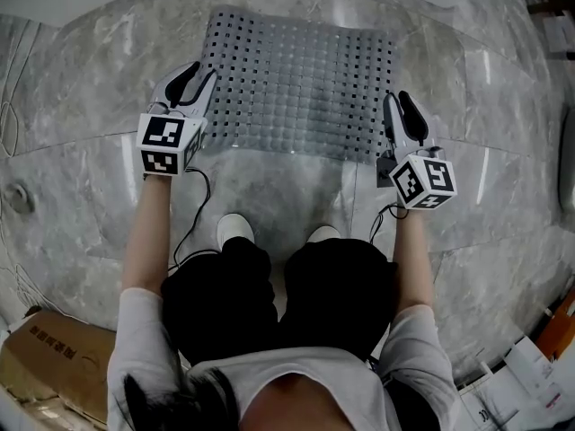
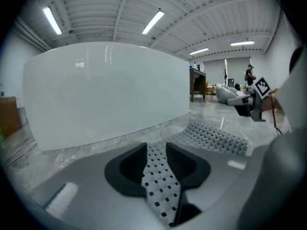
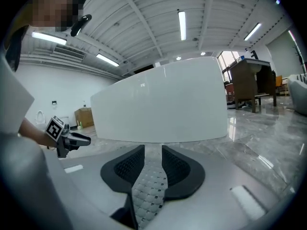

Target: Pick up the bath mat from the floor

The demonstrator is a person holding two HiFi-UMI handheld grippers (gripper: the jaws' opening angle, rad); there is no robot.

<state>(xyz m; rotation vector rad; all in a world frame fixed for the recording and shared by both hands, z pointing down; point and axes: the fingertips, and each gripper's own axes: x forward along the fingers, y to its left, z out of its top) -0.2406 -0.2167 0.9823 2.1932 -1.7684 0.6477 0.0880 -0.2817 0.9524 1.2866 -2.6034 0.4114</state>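
The grey marble floor (image 1: 81,88) carries the perforated bath mat (image 1: 301,83), seemingly flat, and a cardboard box (image 1: 54,357).

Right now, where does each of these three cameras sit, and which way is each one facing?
Head view: on the person's head, facing steeply down at the bath mat on the floor; forearms, legs, left gripper, right gripper show.
Left gripper view: rides the left gripper, low, facing a white curved wall; its parted jaws show.
Right gripper view: same, on the right gripper.
Shared: all three see the bath mat.
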